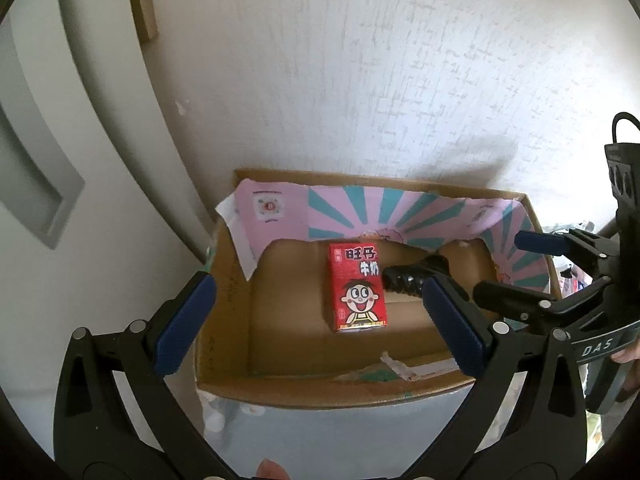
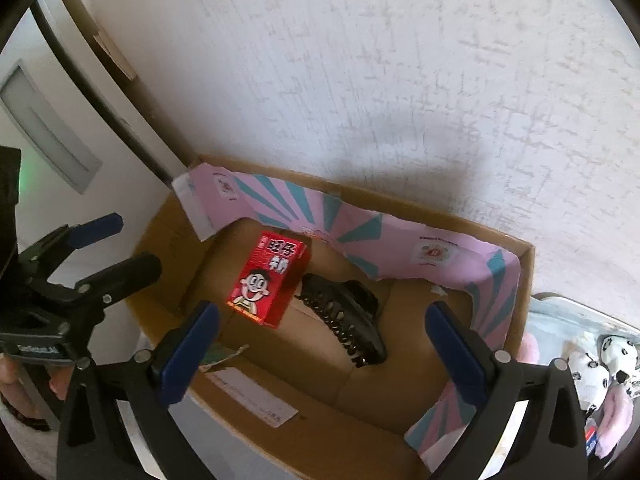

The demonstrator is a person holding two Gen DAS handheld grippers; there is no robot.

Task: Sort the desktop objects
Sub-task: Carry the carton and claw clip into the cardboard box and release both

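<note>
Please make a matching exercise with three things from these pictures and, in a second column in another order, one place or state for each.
Things:
1. red milk carton with cartoon face
2. black toothed plastic hair claw
3. brown cardboard box with pink-and-teal lining

Descriptions:
A. stands against the white wall
B. lies in the box, right of the red item in the right wrist view
C. lies on the box floor, printed face up

Pairs: 1-C, 2-B, 3-A

Inside the cardboard box (image 2: pixel 524 264), bare floor lay open right of the black hair clip (image 2: pixel 344 320); the red milk carton (image 2: pixel 270 280) (lying flat) blocked its left.
</note>
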